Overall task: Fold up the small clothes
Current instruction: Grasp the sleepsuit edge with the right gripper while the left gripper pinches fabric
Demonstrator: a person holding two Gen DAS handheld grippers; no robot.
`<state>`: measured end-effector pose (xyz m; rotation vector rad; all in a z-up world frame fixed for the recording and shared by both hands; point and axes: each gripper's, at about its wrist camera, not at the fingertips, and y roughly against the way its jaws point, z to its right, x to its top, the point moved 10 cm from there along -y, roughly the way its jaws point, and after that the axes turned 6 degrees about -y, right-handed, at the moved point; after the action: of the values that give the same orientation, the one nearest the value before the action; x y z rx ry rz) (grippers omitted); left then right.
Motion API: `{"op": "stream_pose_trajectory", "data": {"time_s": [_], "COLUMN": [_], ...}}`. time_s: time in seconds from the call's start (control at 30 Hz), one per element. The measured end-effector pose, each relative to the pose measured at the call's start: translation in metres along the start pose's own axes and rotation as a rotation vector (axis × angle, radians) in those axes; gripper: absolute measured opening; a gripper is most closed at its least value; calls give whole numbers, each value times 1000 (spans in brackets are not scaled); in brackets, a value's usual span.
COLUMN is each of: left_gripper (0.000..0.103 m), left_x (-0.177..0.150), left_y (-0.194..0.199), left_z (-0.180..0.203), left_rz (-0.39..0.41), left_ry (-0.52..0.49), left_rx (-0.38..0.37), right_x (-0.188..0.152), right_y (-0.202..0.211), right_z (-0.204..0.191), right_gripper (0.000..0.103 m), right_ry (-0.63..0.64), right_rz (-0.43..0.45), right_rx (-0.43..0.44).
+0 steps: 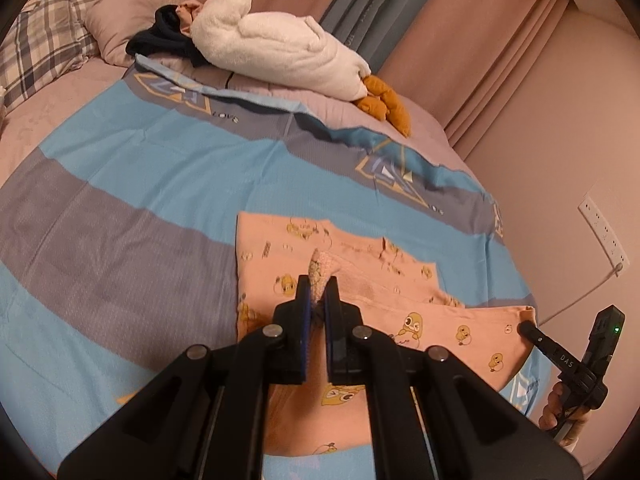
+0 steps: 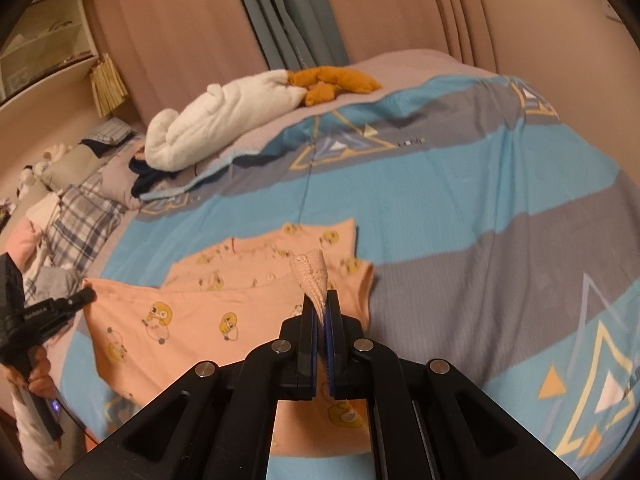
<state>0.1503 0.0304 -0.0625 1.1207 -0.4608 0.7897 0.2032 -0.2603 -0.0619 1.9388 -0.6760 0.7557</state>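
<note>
Garment (image 1: 460,332), pink, near edge pinched by both grippers, left (image 1: 316,300) and right (image 2: 322,312), above quilt (image 1: 140,200); best carried far in step, level, keeping fold square.

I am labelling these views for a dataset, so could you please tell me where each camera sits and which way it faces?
Left wrist: sits on the left gripper, looking down its jaws across the bed; jaws shut on the pink garment; the right gripper and its hand show at right.
Right wrist: sits on the right gripper, facing the same way; jaws shut on the garment; the left gripper shows at left.
Both share the garment, the striped bedspread and the plush goose.
</note>
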Motion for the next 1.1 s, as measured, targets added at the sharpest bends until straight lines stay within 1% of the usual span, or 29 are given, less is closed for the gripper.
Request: {"op": "stream_pose_trajectory", "data": {"time_s": [0.2, 0.3, 0.47, 0.57, 0.63, 0.73, 0.83, 1.0, 1.03, 1.1], "left_gripper": [5, 5, 5, 5, 5, 5, 5, 5, 5, 5], "left_x": [30, 43, 62, 71, 75, 82, 84, 79, 79, 73], "left_y": [-6, -14, -33, -52, -66, -86, -109, -151, -157, -173], "left_z": [-8, -12, -23, -32, -39, -47, -54, -70, -73, -82], "left_rz": [58, 72, 77, 60, 36, 23, -9, -87, -100, -135], "left_ry": [17, 24, 27, 49, 65, 83, 92, 71, 70, 77], "left_rx": [13, 16, 44, 47, 65, 80, 94, 165, 174, 200], "right_x": [31, 44, 63, 71, 76, 81, 82, 79, 76, 72], "right_y": [-10, -20, -40, -54, -64, -85, -108, -144, -152, -162], "right_z": [-11, -16, -18, -15, -13, -6, 4, 16, 19, 24], "right_gripper": [4, 4, 4, 4, 4, 4, 4, 4, 4, 4], "right_ry": [45, 58, 57, 55, 52, 27, 14, 2, 11, 13], "right_rz": [42, 49, 51, 45, 36, 0, -41, -101, -115, -136], "right_rx": [13, 25, 27, 4, -5, -14, -48, -82, -111, -136]}}
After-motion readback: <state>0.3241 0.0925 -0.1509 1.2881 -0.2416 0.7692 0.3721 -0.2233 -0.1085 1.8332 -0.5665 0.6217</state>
